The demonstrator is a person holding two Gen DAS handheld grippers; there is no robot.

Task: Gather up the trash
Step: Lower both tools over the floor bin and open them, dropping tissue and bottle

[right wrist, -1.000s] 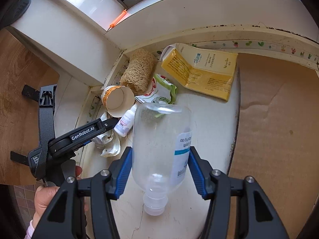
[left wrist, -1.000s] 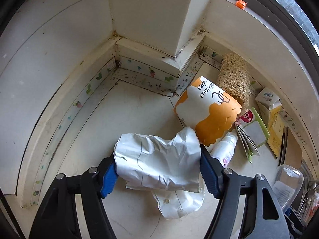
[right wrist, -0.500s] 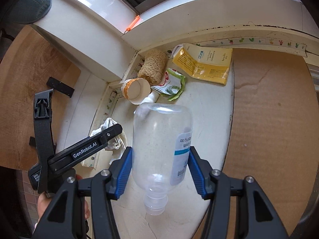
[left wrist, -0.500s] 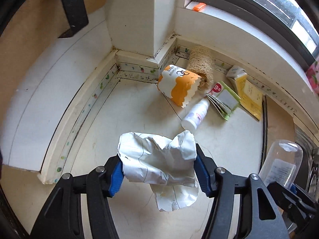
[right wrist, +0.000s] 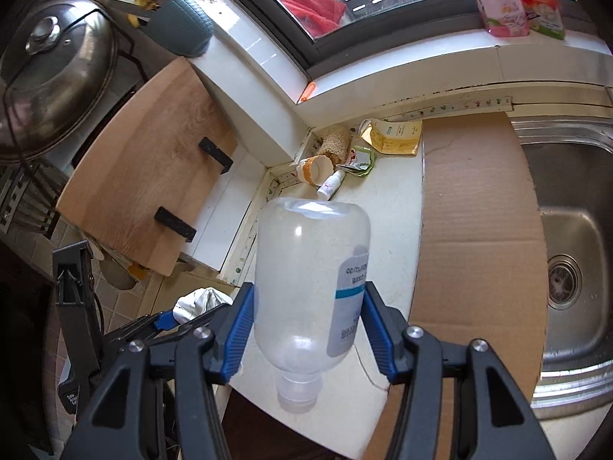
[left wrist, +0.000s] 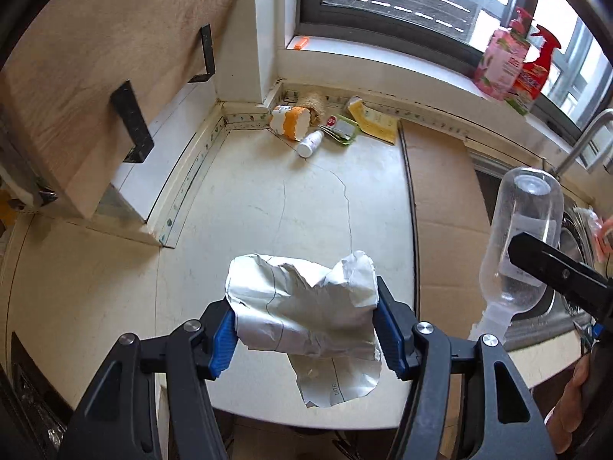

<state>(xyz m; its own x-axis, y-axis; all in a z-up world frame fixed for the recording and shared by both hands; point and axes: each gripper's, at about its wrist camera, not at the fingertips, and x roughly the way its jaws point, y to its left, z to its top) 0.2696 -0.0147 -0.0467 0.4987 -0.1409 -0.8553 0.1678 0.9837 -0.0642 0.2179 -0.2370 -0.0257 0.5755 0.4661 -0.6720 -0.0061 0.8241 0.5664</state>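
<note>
My left gripper (left wrist: 306, 326) is shut on a crumpled white paper (left wrist: 306, 318), held in the air above the counter's front edge. My right gripper (right wrist: 306, 326) is shut on a clear plastic bottle (right wrist: 310, 287), neck toward me; the same bottle (left wrist: 521, 237) shows at the right of the left wrist view. More trash lies in the far corner of the counter: an orange and white paper cup (left wrist: 289, 122), a small white bottle (left wrist: 311, 143), a green-edged packet (left wrist: 343, 130), a yellow carton (left wrist: 373, 119) and a loofah (left wrist: 312, 101).
A flat cardboard sheet (right wrist: 479, 230) covers the counter beside a steel sink (right wrist: 574, 253). A wooden board (right wrist: 153, 168) with black brackets leans at the left, near a pot lid (right wrist: 53, 65). Pink and red spray bottles (left wrist: 513, 65) stand on the window sill.
Both grippers have pulled back and up from the corner with the paper and the bottle in them. The corner trash now looks small and far, and the counter's front edge has come into view.
</note>
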